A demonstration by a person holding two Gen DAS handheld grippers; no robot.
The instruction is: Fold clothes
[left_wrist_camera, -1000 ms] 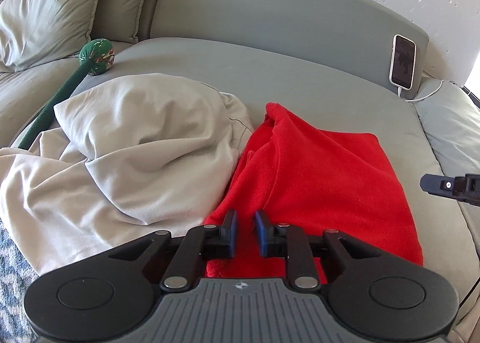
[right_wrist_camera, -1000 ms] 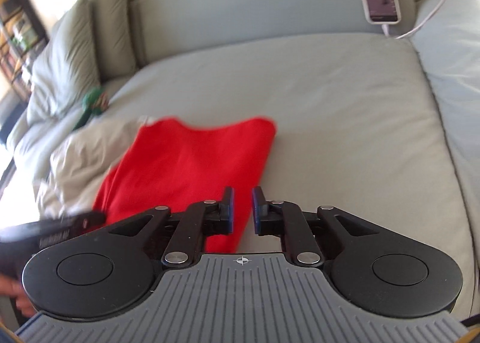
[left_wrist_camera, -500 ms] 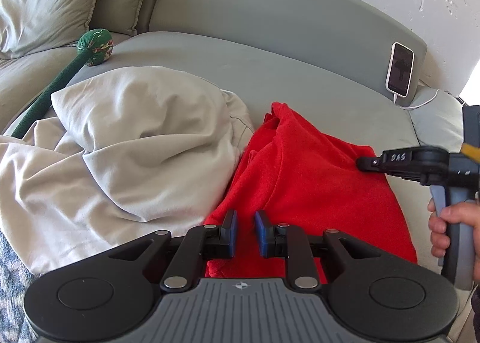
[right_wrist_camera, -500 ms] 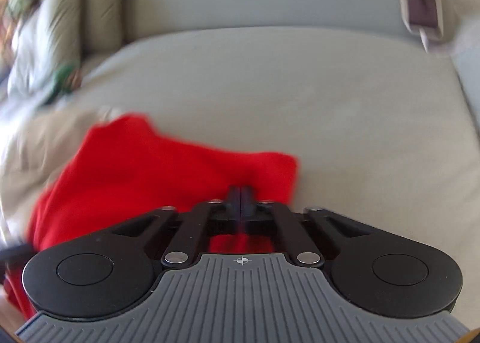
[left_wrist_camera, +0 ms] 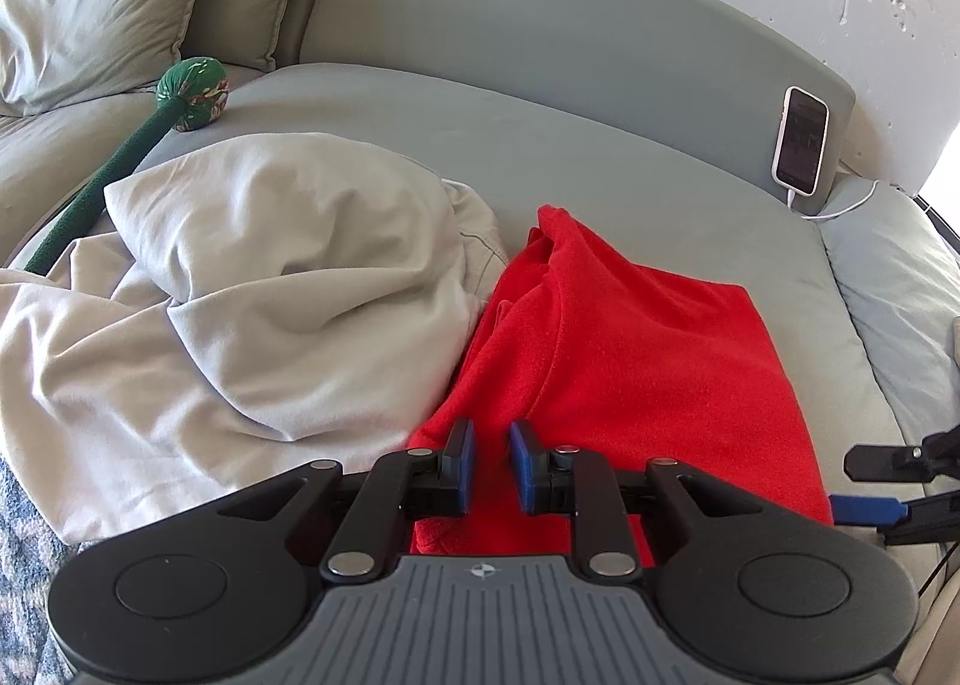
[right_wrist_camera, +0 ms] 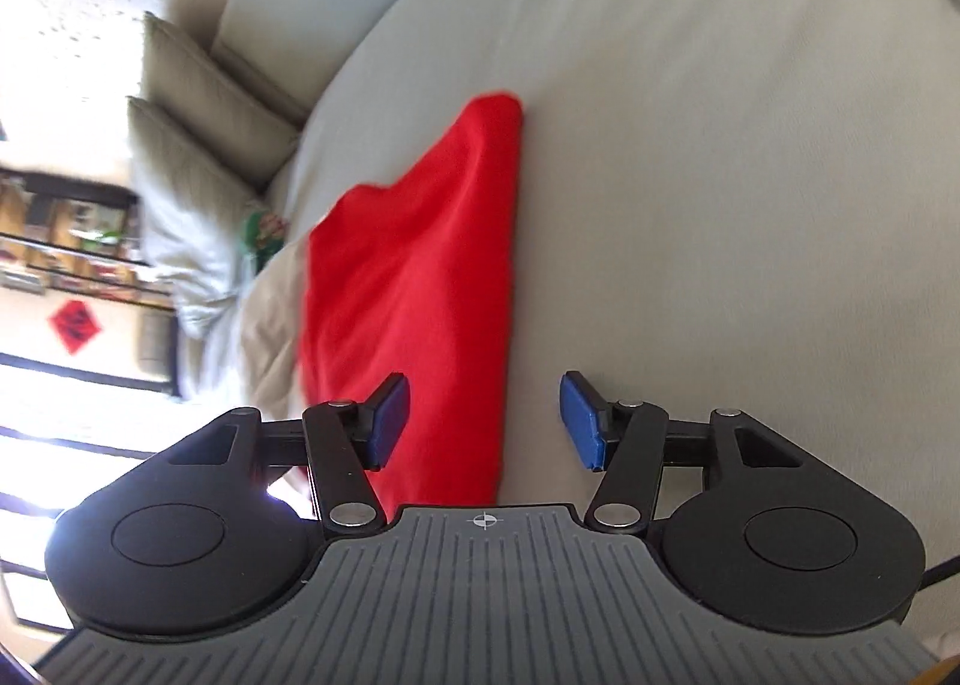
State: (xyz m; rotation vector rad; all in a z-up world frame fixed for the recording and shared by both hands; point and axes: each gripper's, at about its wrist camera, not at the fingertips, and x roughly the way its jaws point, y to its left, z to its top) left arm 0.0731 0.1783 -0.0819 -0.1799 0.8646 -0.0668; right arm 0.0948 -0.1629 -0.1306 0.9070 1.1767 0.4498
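Your left wrist view: bright even daylight, sharp, soft shadows in beige bedding (left_wrist_camera: 252,289) folds, fisheye bending at edges. Your right wrist view: motion-blurred, tilted; window (right_wrist_camera: 66,445) at left blown out, glare spilling over; pillows (right_wrist_camera: 198,109) smeared.

My left camera sits low over the bed, looking along my left tongs (left_wrist_camera: 491,460) toward the grey padded headboard (left_wrist_camera: 540,43). My right camera is tipped sideways, close above the bed. Both see the red fleece cloth (left_wrist_camera: 648,361) (right_wrist_camera: 414,289).
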